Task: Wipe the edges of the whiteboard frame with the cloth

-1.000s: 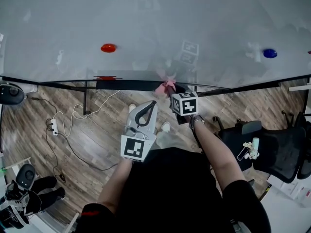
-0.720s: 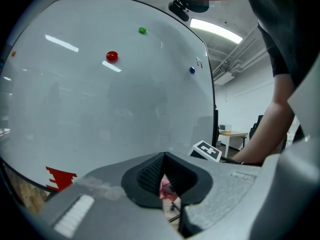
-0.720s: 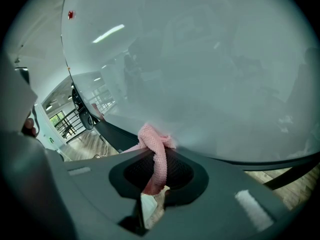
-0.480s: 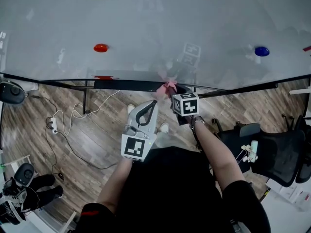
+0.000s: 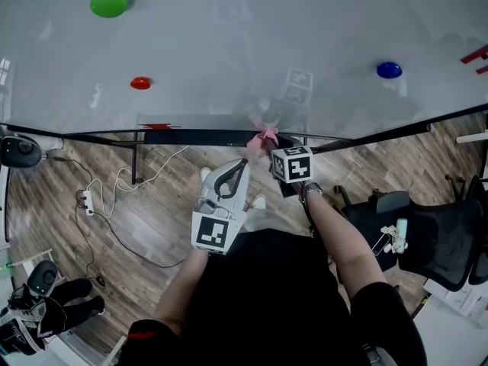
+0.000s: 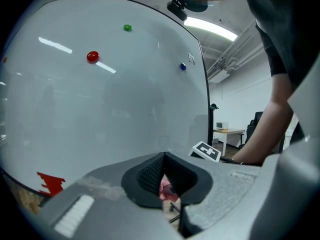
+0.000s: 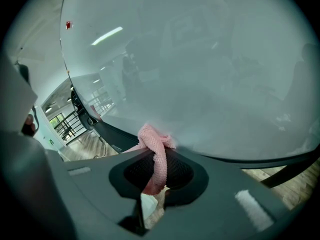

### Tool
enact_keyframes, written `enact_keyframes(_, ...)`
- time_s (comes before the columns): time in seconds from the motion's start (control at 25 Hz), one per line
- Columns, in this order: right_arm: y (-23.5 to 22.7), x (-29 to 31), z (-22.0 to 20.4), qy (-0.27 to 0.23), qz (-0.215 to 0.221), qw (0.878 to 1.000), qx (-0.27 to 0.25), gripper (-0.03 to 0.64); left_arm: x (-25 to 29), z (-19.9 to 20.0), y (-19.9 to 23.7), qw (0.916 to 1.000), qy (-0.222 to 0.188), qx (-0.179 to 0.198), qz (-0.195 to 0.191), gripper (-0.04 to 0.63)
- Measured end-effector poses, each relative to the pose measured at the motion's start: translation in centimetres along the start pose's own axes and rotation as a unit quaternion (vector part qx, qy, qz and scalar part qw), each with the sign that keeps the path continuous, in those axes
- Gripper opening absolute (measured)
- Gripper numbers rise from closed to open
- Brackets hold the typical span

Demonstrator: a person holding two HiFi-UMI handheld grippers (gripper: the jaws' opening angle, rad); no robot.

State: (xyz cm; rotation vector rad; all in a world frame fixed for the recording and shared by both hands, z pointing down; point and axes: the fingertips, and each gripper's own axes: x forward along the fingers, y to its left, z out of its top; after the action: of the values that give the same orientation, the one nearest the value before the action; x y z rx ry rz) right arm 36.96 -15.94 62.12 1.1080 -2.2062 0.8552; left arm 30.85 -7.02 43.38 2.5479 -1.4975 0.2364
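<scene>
Whiteboard (image 5: 244, 44), large, white and glossy, fills the upper part of the head view; its thin black frame (image 5: 191, 136) runs along the lower edge, above a wooden plank floor (image 5: 152, 212); the right hand-held gripper (image 5: 267, 145) pinches a pink textured cloth (image 5: 264, 136) between its jaws, and the cloth touches the frame at this lower edge; the left hand-held gripper (image 5: 241, 165) is just beside it, its jaws pressed together with nothing between them; a round green magnet (image 5: 109, 2), a red magnet (image 5: 140, 83) and a blue magnet (image 5: 389, 69) sit on the board.
</scene>
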Motion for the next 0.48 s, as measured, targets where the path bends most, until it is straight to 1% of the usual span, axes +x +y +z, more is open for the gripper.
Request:
enact_keyframes(0.24, -0.29, -0.29, -0.02, -0.003, -0.001, 1.000, 0.002, 0.056, 0.14, -0.03, -0.03, 1.0000, 0.001, -0.003, 0.000, 0.000)
enact_keyframes(0.48, -0.87, -0.59, -0.15, -0.002, -0.002, 1.000, 0.004, 0.057, 0.61, -0.01, -0.50, 1.0000, 0.003, 0.003, -0.005, 0.000)
